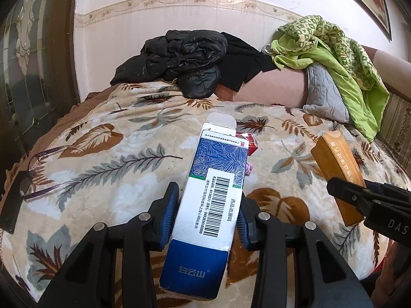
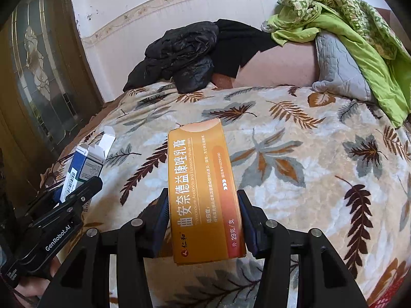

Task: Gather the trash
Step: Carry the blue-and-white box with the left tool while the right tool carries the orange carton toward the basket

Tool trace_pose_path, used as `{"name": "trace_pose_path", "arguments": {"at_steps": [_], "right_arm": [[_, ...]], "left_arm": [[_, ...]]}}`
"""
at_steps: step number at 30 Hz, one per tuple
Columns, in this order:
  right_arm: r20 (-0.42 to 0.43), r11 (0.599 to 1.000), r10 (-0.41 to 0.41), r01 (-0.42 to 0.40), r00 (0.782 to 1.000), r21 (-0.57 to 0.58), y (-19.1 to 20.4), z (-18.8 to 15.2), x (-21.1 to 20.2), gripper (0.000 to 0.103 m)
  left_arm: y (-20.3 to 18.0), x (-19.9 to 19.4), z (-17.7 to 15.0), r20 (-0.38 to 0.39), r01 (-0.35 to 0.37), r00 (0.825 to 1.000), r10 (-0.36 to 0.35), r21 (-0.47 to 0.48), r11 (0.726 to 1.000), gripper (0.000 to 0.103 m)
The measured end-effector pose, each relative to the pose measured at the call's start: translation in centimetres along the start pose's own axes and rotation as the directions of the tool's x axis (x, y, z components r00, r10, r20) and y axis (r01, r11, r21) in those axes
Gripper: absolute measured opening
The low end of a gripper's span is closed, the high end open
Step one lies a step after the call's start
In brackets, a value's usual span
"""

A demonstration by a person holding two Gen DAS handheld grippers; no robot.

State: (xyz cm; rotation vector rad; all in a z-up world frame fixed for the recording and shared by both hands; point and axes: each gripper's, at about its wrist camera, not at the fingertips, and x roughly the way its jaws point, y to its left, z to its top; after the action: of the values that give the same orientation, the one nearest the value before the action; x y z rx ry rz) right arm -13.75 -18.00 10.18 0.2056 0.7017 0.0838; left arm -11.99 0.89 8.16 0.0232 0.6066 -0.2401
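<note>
2 tools [image 1: 209,200] [image 2: 203,218], 1 box [image 1: 205,197] [image 2: 203,187] ea.

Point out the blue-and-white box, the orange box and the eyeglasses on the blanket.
blue-and-white box [image 1: 213,205]: left wrist view, on its barcode label.
orange box [image 2: 203,192]: right wrist view, on its printed front face.
eyeglasses [image 1: 28,182]: left wrist view, on a lens.

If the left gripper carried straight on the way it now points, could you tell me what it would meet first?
Probably the small red packet lying on the leaf-patterned blanket, just beyond the open end of the blue-and-white cardboard box that the left gripper grips; depth is hard to judge.
</note>
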Motion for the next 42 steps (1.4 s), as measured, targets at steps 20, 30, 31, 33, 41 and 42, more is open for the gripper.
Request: {"name": "trace_pose_path", "arguments": {"at_steps": [20, 30, 31, 33, 41, 42], "right_arm": [[0.009, 1.000, 0.007, -0.007, 1.000, -0.007, 0.32, 0.03, 0.14, 0.054], [0.011, 1.000, 0.008, -0.008, 1.000, -0.006, 0.24, -0.07, -0.01, 0.054], [0.012, 1.000, 0.008, -0.008, 1.000, -0.006, 0.24, -0.05, -0.02, 0.054], [0.012, 1.000, 0.008, -0.008, 1.000, -0.007, 0.25, -0.03, -0.01, 0.054], [0.016, 1.000, 0.009, -0.009, 1.000, 0.008, -0.07, -0.11, -0.41, 0.054], [0.018, 1.000, 0.008, -0.008, 1.000, 0.011, -0.13, -0.11, -0.59, 0.054]], "left_arm": [[-0.46, 0.15, 0.03, 0.003, -0.005, 1.000, 0.005, 0.018, 1.000, 0.040], [-0.54, 0.15, -0.07, 0.004, -0.007, 1.000, 0.007, 0.023, 1.000, 0.040], [-0.44, 0.19, -0.08, 0.005, -0.006, 1.000, 0.006, 0.025, 1.000, 0.040], [-0.50, 0.17, -0.12, 0.005, -0.006, 1.000, 0.006, 0.024, 1.000, 0.040], [-0.45, 0.24, 0.03, 0.010, 0.015, 1.000, -0.016, 0.044, 0.999, 0.040], [-0.64, 0.19, 0.04, 0.011, 0.021, 1.000, -0.022, 0.047, 0.999, 0.040]]}}
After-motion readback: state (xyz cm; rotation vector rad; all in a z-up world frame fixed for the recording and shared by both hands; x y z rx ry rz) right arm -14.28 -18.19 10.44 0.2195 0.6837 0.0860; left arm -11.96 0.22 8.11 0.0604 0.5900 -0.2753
